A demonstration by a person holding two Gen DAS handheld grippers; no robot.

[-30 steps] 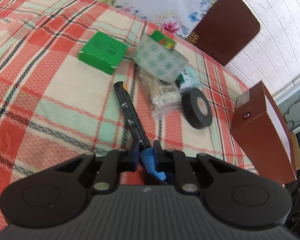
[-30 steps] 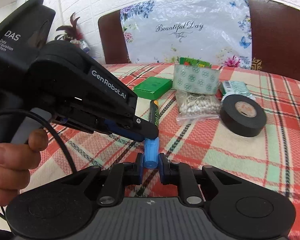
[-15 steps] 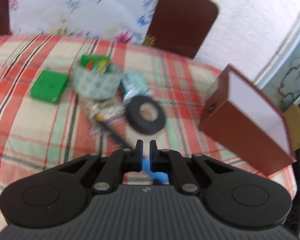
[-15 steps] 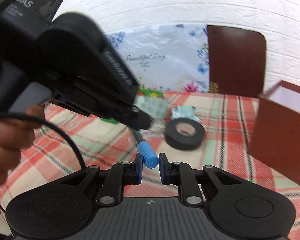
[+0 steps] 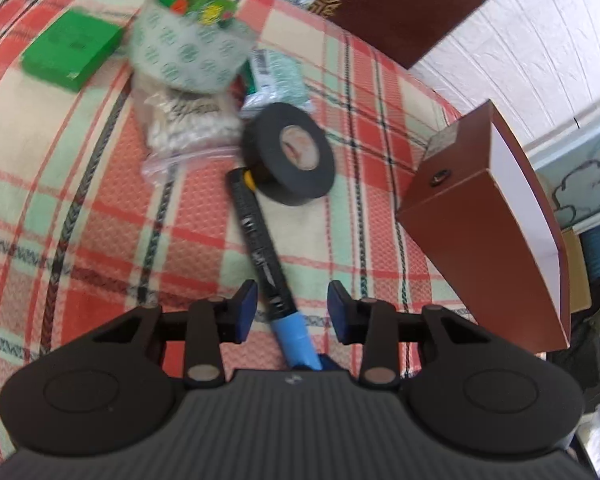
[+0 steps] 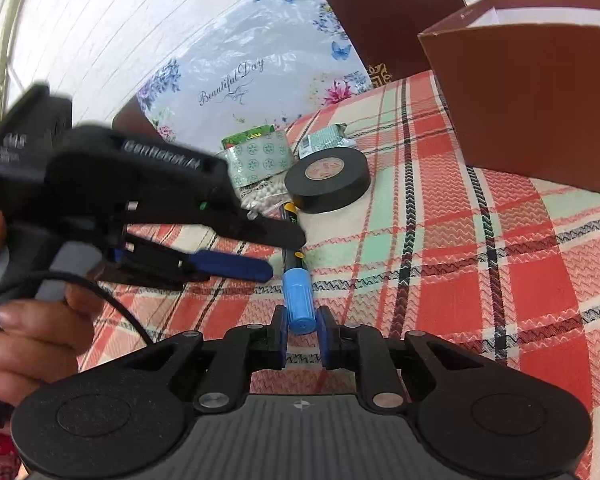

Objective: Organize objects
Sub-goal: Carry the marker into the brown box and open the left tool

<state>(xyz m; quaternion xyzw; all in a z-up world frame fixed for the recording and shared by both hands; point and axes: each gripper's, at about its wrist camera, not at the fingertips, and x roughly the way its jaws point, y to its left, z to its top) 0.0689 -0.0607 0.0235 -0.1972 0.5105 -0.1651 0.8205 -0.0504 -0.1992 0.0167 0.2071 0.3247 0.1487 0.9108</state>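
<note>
The black marker [image 5: 260,240] with a blue cap [image 6: 298,300] is above the checked tablecloth [image 5: 100,208], its far end beside the black tape roll [image 5: 290,152], the right gripper [image 6: 302,334] clamped on the cap while the left gripper [image 5: 292,312] is opening, pads off the marker.

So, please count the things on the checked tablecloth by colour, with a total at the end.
Green: 2, the flat green box and the green packet inside the patterned tape roll.
Pale green: 2, the patterned tape roll and the small packet.
Black: 2, the black tape roll and the marker.
White: 1, the bag of beads.
Brown: 1, the open box.
Total: 8.
</note>
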